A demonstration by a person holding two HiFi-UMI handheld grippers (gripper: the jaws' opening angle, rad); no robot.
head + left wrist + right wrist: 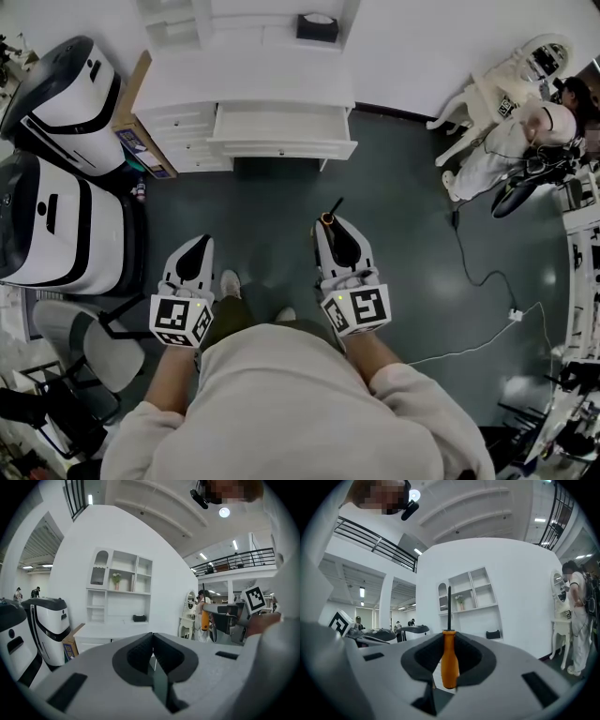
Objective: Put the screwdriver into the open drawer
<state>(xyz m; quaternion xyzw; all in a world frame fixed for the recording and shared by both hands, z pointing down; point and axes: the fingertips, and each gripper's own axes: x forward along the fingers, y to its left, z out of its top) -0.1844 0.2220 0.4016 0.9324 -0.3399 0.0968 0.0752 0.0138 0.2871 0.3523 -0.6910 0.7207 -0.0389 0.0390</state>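
An orange-handled screwdriver [449, 660] stands upright between the jaws of my right gripper [449, 638], its black shaft pointing up. In the head view the right gripper [330, 227] is shut on the screwdriver [329, 217] over the dark floor, short of the white desk. The desk's open drawer [281, 124] juts out toward me and looks empty. My left gripper [199, 247] hangs level beside the right one. In its own view the left gripper [152, 637] has its pads together with nothing between them, and the screwdriver [205, 618] shows at the right.
Two white machines [58, 94] [56, 230] stand at the left, with a cardboard box [141, 141] beside the desk [248, 80]. A grey chair [86, 345] is at lower left. A cable [478, 279] crosses the floor on the right, near a person in white [520, 131].
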